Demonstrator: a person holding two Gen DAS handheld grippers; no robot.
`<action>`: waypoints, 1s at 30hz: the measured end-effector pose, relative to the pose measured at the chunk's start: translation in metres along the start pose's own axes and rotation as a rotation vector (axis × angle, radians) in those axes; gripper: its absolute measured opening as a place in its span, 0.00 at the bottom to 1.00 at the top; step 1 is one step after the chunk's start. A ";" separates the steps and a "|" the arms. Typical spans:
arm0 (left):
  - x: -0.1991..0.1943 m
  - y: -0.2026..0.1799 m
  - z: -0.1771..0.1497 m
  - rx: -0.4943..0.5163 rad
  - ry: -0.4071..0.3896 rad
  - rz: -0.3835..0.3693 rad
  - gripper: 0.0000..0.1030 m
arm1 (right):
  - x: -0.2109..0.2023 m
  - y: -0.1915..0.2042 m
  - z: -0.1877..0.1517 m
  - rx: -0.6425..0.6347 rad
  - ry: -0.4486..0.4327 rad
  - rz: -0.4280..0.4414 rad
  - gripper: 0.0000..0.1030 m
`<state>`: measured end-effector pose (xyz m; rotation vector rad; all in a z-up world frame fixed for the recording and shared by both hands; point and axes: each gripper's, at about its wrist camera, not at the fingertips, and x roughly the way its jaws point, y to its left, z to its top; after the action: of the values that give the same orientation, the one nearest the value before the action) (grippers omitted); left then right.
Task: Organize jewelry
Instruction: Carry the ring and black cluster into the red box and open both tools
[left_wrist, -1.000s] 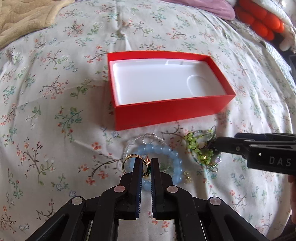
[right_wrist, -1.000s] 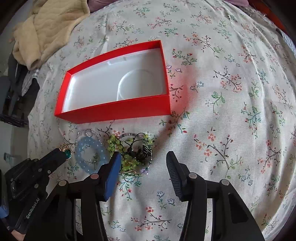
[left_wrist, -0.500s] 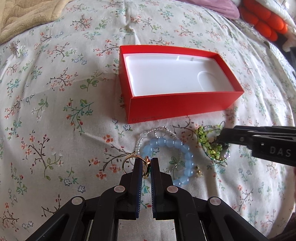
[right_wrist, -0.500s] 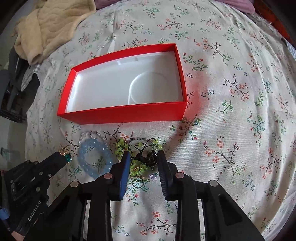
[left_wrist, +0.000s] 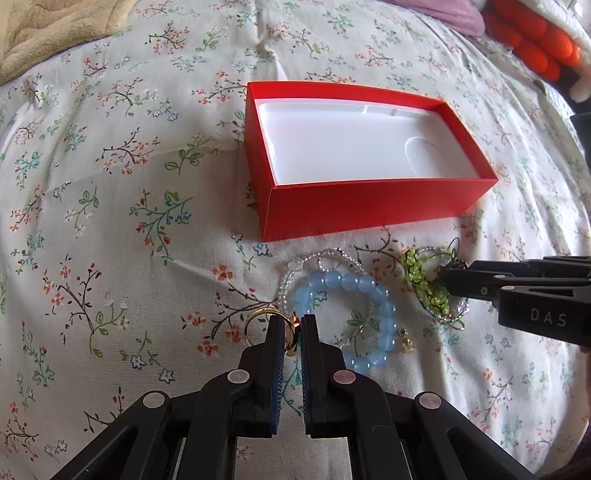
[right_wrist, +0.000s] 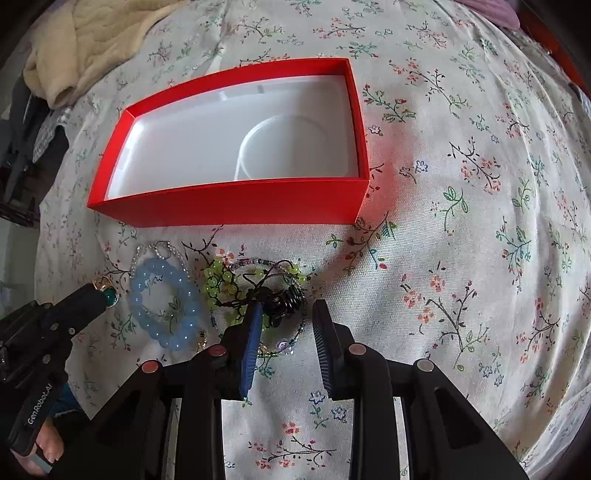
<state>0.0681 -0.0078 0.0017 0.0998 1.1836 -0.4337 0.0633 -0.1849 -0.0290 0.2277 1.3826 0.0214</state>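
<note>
Jewelry: left claw (left_wrist: 291, 328) pinches gold ring (left_wrist: 258, 319); right claw (right_wrist: 286, 314) spread (over green-beaded bracelet (right_wrist: 221, 282)).

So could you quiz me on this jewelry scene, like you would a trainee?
1. True or false: the red box already holds jewelry.
2. What is the left gripper shut on: A) blue bead bracelet, B) gold ring, C) green bead bracelet?
3. Fill in: the right gripper, jaws apart, is at the ____ bead bracelet.

Key: 1 false; 2 B; 3 green.
</note>
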 end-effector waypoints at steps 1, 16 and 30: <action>0.000 0.000 0.000 0.000 0.001 0.001 0.03 | 0.000 0.001 0.000 -0.005 -0.001 -0.003 0.29; 0.007 0.000 0.000 0.005 0.019 0.009 0.03 | 0.006 0.015 0.006 -0.085 -0.042 -0.050 0.29; 0.009 0.002 0.001 -0.004 0.022 0.013 0.03 | 0.006 0.028 0.008 -0.137 -0.070 -0.062 0.20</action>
<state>0.0725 -0.0083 -0.0065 0.1089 1.2051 -0.4191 0.0760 -0.1574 -0.0290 0.0708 1.3121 0.0563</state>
